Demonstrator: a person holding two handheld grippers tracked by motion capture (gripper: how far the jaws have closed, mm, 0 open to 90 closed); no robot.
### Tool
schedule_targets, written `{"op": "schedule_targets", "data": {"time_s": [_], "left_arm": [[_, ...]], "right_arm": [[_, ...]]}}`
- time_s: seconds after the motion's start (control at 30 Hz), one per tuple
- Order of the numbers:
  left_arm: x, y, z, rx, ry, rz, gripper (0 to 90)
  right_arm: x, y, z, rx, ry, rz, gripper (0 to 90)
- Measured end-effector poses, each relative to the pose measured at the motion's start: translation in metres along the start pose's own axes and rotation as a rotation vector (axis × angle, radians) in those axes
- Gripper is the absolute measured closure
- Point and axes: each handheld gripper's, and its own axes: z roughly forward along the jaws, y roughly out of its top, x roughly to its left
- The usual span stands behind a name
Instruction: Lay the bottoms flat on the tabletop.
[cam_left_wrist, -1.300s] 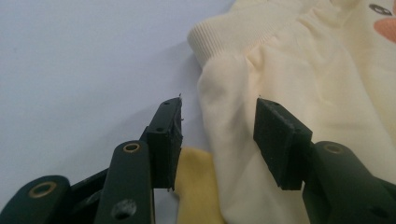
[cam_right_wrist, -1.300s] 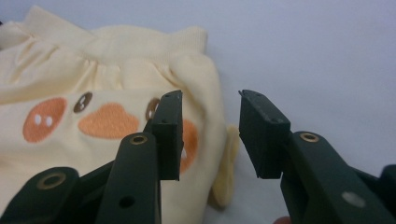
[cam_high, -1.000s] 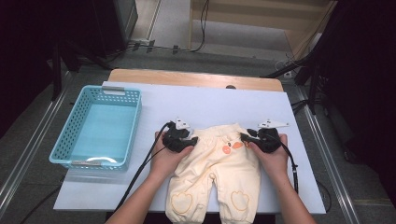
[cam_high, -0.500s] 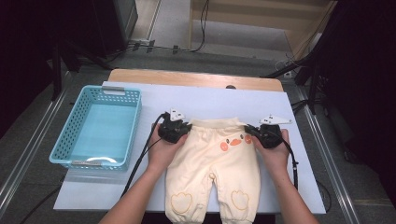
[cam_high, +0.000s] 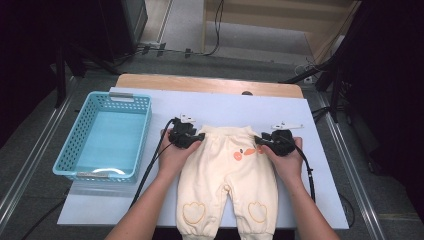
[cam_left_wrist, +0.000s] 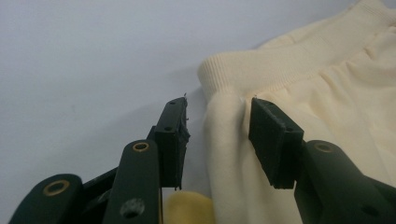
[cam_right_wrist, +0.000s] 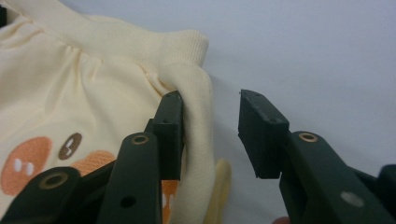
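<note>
High view: a pair of cream baby trousers (cam_high: 227, 175) lies flat on the pale blue table (cam_high: 220, 107), waistband away from the person, legs toward the near edge. The leg cuffs are cut off by the bottom of the picture. The left gripper (cam_high: 196, 138) sits at the left corner of the waistband and the right gripper (cam_high: 261, 140) at the right corner; each is largely covered by the left hand (cam_high: 172, 155) or the right hand (cam_high: 287, 160) that holds it, so the jaw tips are hard to make out from above. A turquoise basket (cam_high: 82, 150) stands well to the left of the trousers; its floor looks bare, with a white handle lying at its near rim.

Left gripper view: the jaws have just been opening and stand apart, with a fold of the trousers' side edge (cam_left_wrist: 224, 154) between them. The right jaw lies against the cloth; a gap shows beside the left jaw, so the cloth is not pinched. A yellowish shape at the bottom edge is too cut off to identify.

Right gripper view: these jaws too have just been opening. The edge fold of the trousers (cam_right_wrist: 198, 121) lies just beside the left jaw, and the right jaw stands clear over bare table. The orange print (cam_right_wrist: 28, 163) on the front is partly hidden behind the gripper body.
</note>
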Motion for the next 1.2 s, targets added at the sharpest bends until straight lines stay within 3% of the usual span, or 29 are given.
{"op": "schedule_targets", "data": {"time_s": [0.13, 0.2, 0.5, 0.57, 0.67, 0.83, 1.03, 1.2], "left_arm": [[-0.002, -0.001, 0.000, 0.018, -0.005, 0.014, 77.7], [-0.003, 0.001, -0.001, 0.015, 0.007, 0.031, 80.7], [0.002, 0.023, -0.006, -0.046, 0.054, 0.043, 81.7], [0.004, 0.030, -0.005, -0.051, 0.062, 0.057, 81.7], [0.011, 0.040, 0.000, -0.055, 0.045, 0.024, 81.7], [0.019, 0.050, 0.007, -0.052, 0.061, 0.002, 81.6], [0.025, 0.060, 0.012, -0.063, 0.084, -0.008, 81.6], [0.028, 0.065, 0.014, -0.072, 0.097, 0.002, 81.0]], "right_arm": [[0.000, -0.002, 0.003, 0.025, 0.027, -0.022, 80.6], [0.002, 0.000, 0.002, 0.014, 0.013, -0.032, 84.6], [-0.003, 0.022, -0.002, -0.067, -0.025, -0.031, 85.3], [-0.006, 0.027, 0.001, -0.060, -0.029, -0.026, 85.3], [-0.008, 0.035, 0.004, -0.060, -0.046, -0.033, 85.3], [-0.014, 0.046, 0.011, -0.076, -0.063, -0.029, 85.3], [-0.013, 0.060, 0.019, -0.073, -0.086, -0.048, 85.3], [-0.016, 0.069, 0.022, -0.076, -0.090, -0.023, 85.4]]}}
